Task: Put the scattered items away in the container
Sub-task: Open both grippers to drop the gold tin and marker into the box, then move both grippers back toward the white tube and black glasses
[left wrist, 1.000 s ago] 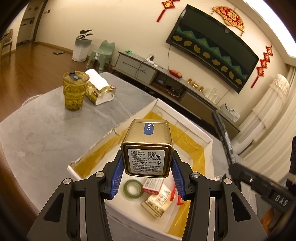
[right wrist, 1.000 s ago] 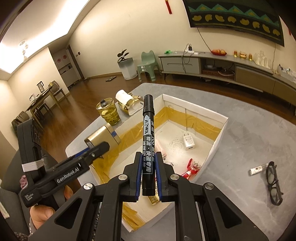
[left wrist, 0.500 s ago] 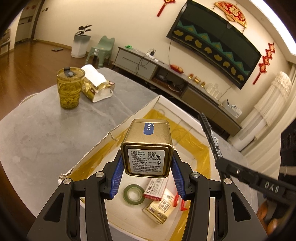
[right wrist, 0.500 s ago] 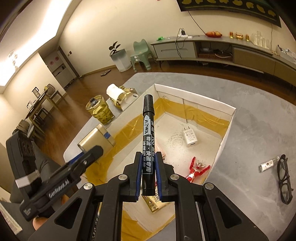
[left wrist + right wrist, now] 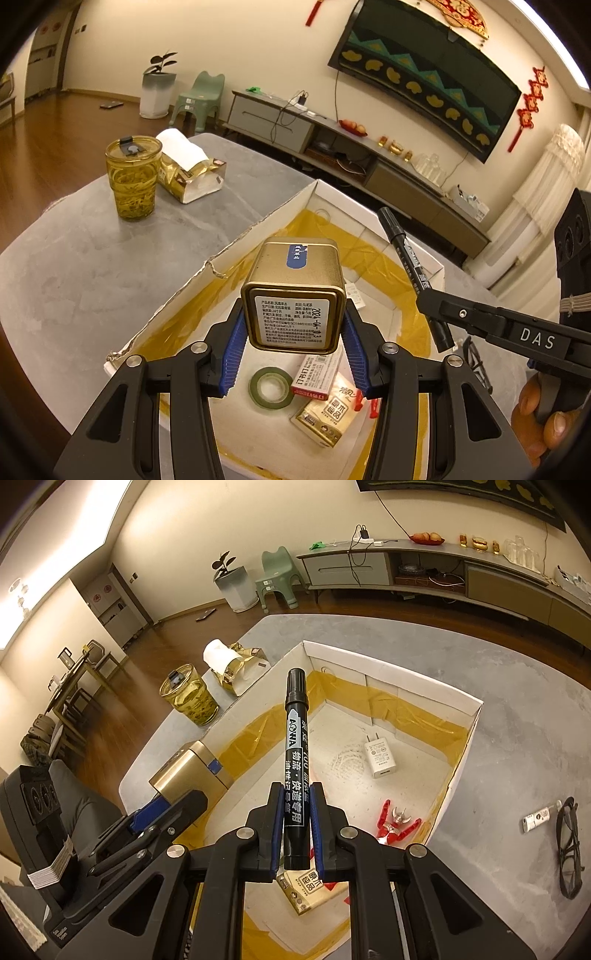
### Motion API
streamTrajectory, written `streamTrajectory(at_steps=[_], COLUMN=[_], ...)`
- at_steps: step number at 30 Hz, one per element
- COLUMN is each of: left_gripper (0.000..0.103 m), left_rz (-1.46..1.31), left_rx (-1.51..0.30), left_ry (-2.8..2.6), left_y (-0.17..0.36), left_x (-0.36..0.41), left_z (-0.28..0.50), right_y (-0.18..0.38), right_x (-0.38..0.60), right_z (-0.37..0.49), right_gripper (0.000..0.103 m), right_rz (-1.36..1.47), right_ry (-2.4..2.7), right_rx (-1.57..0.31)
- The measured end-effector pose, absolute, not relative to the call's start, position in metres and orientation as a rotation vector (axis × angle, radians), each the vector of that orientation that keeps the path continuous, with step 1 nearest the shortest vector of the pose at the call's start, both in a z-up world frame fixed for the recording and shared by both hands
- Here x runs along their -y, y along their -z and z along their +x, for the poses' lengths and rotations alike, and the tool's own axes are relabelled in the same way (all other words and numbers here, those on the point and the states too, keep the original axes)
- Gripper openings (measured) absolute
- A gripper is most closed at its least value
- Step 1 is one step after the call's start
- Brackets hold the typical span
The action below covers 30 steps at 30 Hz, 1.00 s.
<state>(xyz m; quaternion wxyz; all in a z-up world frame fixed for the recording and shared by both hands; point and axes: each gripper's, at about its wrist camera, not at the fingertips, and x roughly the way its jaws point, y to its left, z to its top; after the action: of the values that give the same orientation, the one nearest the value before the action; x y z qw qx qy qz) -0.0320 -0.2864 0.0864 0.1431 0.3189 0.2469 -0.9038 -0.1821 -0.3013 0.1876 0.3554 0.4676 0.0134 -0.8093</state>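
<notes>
My left gripper (image 5: 293,325) is shut on a gold square tin (image 5: 295,284), held above the near corner of the white cardboard box (image 5: 258,225) with yellow tape inside. From the right wrist view the tin (image 5: 188,771) hovers over the box's left wall (image 5: 258,698). My right gripper (image 5: 296,805) is shut on a black marker (image 5: 294,760), which points up and forward over the box; the marker (image 5: 410,266) shows at right in the left wrist view. Inside the box lie a green tape roll (image 5: 270,387), a red-and-white staple box (image 5: 314,376), a gold tissue pack (image 5: 327,413), a white charger (image 5: 380,755) and a red toy (image 5: 395,821).
On the grey table stand a glass of yellow tea (image 5: 131,177) and a gold tissue pack (image 5: 192,173) beyond the box. To the right of the box lie black glasses (image 5: 569,845) and a small white tube (image 5: 535,818). A person's hand (image 5: 539,413) holds the right gripper.
Both grippers have moved forward and slightly down over the box. The marker has drawn closer to the tin in the left wrist view. Both grips are unchanged.
</notes>
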Motion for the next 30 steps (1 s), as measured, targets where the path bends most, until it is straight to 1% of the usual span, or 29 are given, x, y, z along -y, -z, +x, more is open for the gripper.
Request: streamTrajectory(at_steps=[9, 14, 16, 18, 19, 24, 30], left_gripper=[0.051, 0.052, 0.052, 0.052, 0.053, 0.055, 0.055], left_rz=[0.937, 0.970, 0.993, 0.990, 0.982, 0.966, 0.934], left_rx=[-0.685, -0.735, -0.773, -0.785, -0.795, -0.802, -0.702], left_ry=[2.613, 2.605, 2.587, 2.580, 2.585, 2.601, 2.633], left_y=[-0.087, -0.080, -0.076, -0.074, -0.074, -0.074, -0.081], left_x=[0.284, 0.289, 0.293, 0.296, 0.297, 0.295, 0.280], left_z=[-0.039, -0.043, -0.044, -0.043, -0.041, -0.038, -0.033], right_y=[-0.181, -0.169, -0.162, -0.156, -0.156, -0.159, -0.161], right_x=[0.310, 0.316, 0.316, 0.311, 0.308, 0.282, 0.252], right_z=[-0.194, -0.206, -0.210, -0.210, -0.208, -0.189, -0.161], right_gripper=[0.015, 0.015, 0.017, 0.029, 0.030, 0.030, 0.030], right_rz=[1.238, 1.275, 1.301, 1.325, 1.320, 1.289, 1.253], right_ry=[2.101, 2.121, 2.121, 2.122, 2.121, 2.110, 1.998], right_rx=[-0.073, -0.098, -0.105, -0.090, -0.081, -0.051, 0.033])
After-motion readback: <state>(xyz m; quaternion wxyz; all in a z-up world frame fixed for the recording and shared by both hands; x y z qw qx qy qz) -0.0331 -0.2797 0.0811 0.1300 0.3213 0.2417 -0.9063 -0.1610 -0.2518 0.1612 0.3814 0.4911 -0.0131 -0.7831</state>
